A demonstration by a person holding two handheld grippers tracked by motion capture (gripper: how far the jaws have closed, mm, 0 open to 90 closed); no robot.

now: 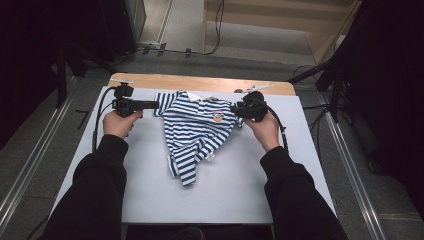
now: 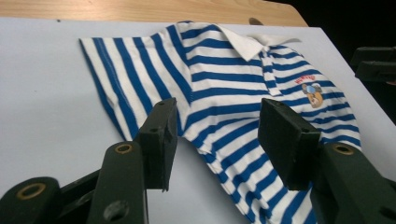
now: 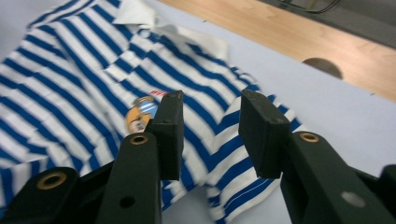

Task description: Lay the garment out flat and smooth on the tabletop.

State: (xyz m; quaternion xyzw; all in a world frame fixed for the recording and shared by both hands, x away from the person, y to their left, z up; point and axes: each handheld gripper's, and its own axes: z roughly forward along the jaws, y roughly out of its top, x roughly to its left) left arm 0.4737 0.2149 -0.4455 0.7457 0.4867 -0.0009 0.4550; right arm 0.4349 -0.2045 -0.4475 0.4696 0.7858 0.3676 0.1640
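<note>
A small blue-and-white striped polo shirt [image 1: 197,127] with a white collar and a bear badge lies rumpled on the white table cover [image 1: 225,192], its hem bunched toward me. My left gripper [image 1: 156,105] sits at the shirt's left sleeve; in the left gripper view its jaws stand apart over the sleeve [image 2: 140,79], and the left gripper [image 2: 217,116] presses on nothing. My right gripper [image 1: 235,108] is at the other sleeve. In the right gripper view the right gripper [image 3: 211,109] is open above the striped cloth [image 3: 70,84] near the badge [image 3: 140,114].
A bare wooden strip [image 1: 200,82] runs along the table's far edge. The right gripper's jaws [image 2: 373,63] show at the right edge of the left gripper view. Metal rails [image 1: 350,170] flank the table, and cables [image 1: 215,30] cross the floor beyond.
</note>
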